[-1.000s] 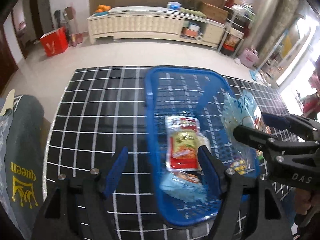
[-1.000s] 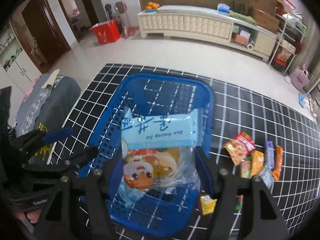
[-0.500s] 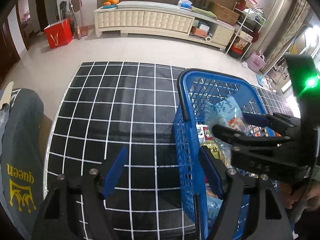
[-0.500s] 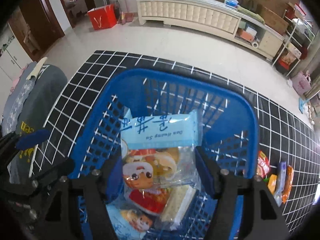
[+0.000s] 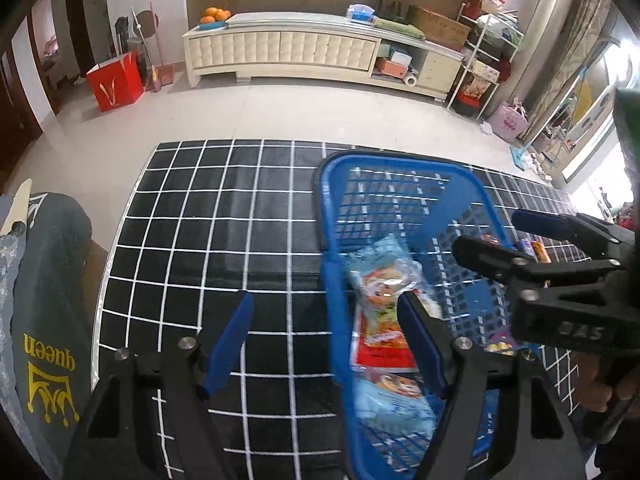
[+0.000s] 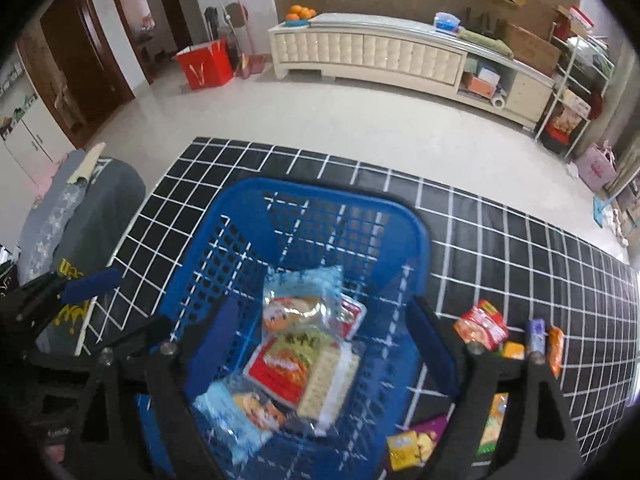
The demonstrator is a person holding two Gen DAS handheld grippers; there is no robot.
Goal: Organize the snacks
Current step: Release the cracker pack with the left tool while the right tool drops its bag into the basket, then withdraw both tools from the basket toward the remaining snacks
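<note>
A blue plastic basket stands on a black grid mat and holds several snack packs. A clear pack with a light-blue top lies loose in it, over a red pack. My right gripper is open and empty above the basket. It also shows in the left wrist view. My left gripper is open and empty, straddling the basket's left wall. Loose snacks lie on the mat right of the basket.
A grey cushion with yellow "queen" print lies left of the mat. More small packs lie at the basket's near right corner. Tiled floor, a white cabinet and a red bag lie beyond.
My right gripper opened and let go of the light-blue-topped pack, which now lies in the basket. It pulled back a little. My left gripper shifted slightly right along the basket's left wall.
</note>
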